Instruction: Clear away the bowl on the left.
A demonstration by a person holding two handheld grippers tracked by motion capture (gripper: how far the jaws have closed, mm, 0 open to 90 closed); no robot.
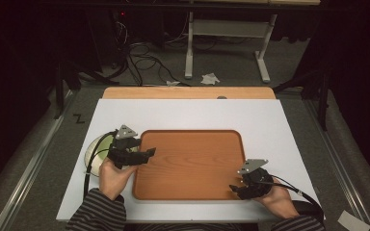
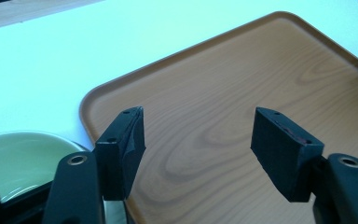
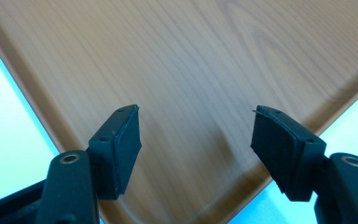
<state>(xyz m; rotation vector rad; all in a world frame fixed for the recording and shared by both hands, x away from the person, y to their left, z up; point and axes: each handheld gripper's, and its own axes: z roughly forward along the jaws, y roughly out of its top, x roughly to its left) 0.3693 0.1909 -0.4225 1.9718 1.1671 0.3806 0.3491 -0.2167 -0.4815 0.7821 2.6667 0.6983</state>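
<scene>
Left gripper (image 2: 198, 149): jaws spread wide, nothing between them, over near-left corner of wooden tray (image 1: 192, 166). Right gripper (image 3: 196, 149): jaws likewise apart and bare, above tray's near-right corner. Pale green plate (image 2: 14, 158) just left of tray, on white board (image 1: 183, 113).

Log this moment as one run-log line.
left gripper: open, over tray left edge | right gripper: open, over tray near-right corner | plate: left of tray | tray: bare
</scene>
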